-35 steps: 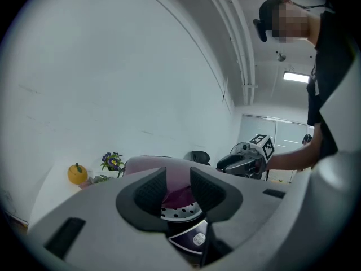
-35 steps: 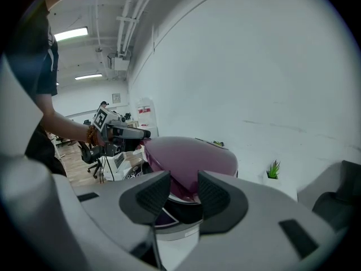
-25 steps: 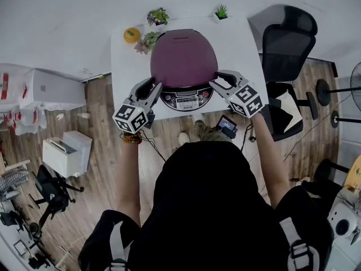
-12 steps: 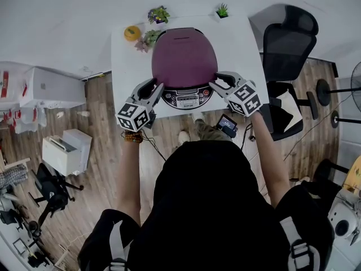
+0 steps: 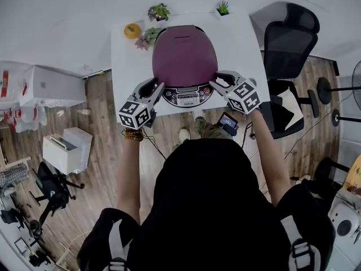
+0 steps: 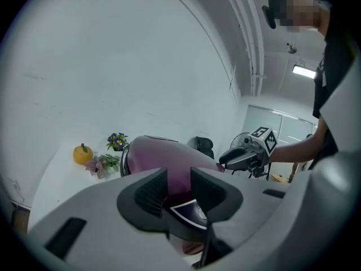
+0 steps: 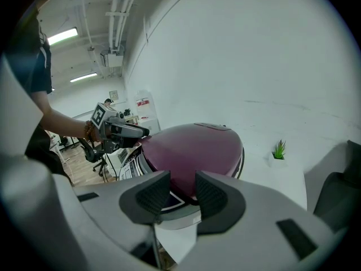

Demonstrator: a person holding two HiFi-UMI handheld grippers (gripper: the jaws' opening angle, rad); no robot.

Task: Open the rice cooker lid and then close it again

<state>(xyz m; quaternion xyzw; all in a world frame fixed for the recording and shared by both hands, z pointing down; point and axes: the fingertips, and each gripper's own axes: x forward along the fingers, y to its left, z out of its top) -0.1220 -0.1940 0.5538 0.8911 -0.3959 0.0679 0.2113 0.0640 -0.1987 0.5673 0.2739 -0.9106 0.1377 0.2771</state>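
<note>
Purple domed rice cooker [image 5: 184, 58] on white table [image 5: 127, 61] being flanked in front
Left gripper [image 5: 155, 85], right gripper [image 5: 216, 79] being held jaws apart, empty; silver control panel [image 5: 188, 96] being shown whole only by head view

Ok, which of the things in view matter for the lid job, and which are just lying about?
For the job: rice cooker; its purple lid; left gripper and right gripper, both open, at the cooker's front corners.

Lying about: orange pumpkin-like ornament; potted flowers; pink-leaved plant; small green plant; black office chair.
</note>
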